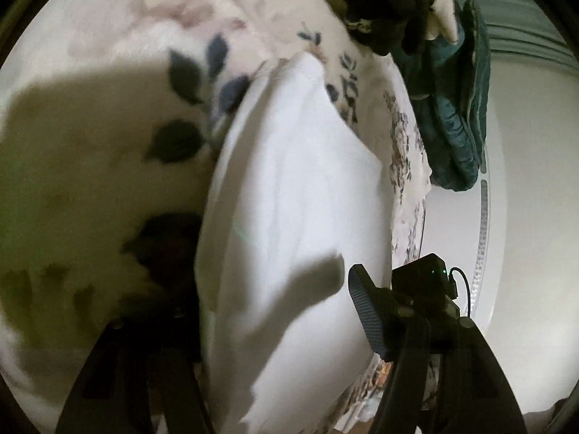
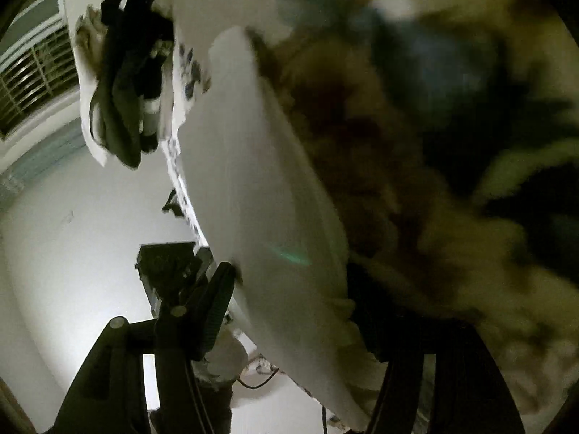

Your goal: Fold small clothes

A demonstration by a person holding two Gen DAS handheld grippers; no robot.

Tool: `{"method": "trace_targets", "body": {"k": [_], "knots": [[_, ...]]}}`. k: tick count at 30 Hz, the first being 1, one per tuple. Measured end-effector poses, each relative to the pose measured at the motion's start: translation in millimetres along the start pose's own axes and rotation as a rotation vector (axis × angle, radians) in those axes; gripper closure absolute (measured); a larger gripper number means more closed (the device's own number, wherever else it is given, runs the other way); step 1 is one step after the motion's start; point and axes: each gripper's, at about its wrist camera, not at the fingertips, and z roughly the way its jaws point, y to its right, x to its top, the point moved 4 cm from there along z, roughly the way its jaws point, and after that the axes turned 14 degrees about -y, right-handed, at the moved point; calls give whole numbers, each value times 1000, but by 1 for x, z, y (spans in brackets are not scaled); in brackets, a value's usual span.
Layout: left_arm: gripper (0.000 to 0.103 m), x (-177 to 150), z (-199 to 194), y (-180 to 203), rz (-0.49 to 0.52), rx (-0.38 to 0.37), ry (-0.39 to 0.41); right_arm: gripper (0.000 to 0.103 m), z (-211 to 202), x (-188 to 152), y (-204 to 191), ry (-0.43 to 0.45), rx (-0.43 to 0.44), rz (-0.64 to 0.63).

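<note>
A white garment (image 1: 289, 195) hangs lifted over a cream blanket with dark leaf prints (image 1: 108, 126). My left gripper (image 1: 275, 311) straddles its near edge: the right finger (image 1: 369, 311) shows beside the cloth, the left finger is hidden behind it. In the right wrist view the same white garment (image 2: 260, 181) runs between the fingers of my right gripper (image 2: 289, 311). The left finger (image 2: 217, 307) presses its edge, and the right finger is hidden by cloth. The other gripper's body (image 2: 170, 264) shows close by.
A pile of dark and teal clothes (image 1: 448, 108) lies at the blanket's far edge, with a white wall behind. In the right wrist view dark clothes (image 2: 126, 72) hang at the upper left, near a window grille (image 2: 32, 72). The blanket (image 2: 452, 217) is blurred at the right.
</note>
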Motion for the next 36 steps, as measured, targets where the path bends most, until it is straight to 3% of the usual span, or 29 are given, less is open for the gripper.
{"method": "trace_targets", "body": {"k": [1, 3, 5, 7, 12, 18, 21, 25, 30, 33, 36], "knots": [[46, -2, -1, 1, 4, 11, 17, 37, 1, 1, -2, -7, 7, -3], [77, -4, 0, 0, 7, 49, 32, 43, 3, 2, -7, -19, -8, -22], [83, -9, -5, 1, 7, 59, 57, 70, 5, 1, -14, -33, -26, -54], [85, -13, -9, 5, 19, 80, 74, 82, 5, -1, -21, -26, -47, -75], [86, -20, -30, 22, 39, 92, 107, 86, -5, -12, -48, 5, -70, -113], [86, -18, -91, 66, 93, 88, 135, 86, -26, -33, -131, 34, -105, -195], [86, -1, -133, 99, 144, 109, 173, 86, -37, -33, -188, 51, -113, -254], [86, 49, -195, 147, 209, 128, 257, 86, -53, -3, -279, 104, -119, -352], [86, 144, -249, 179, 248, 156, 347, 86, -58, 81, -378, 192, -130, -423], [86, 214, -262, 183, 278, 214, 375, 86, -56, 135, -411, 224, -162, -437], [85, 259, -255, 165, 273, 265, 362, 86, -42, 194, -427, 223, -222, -417]]}}
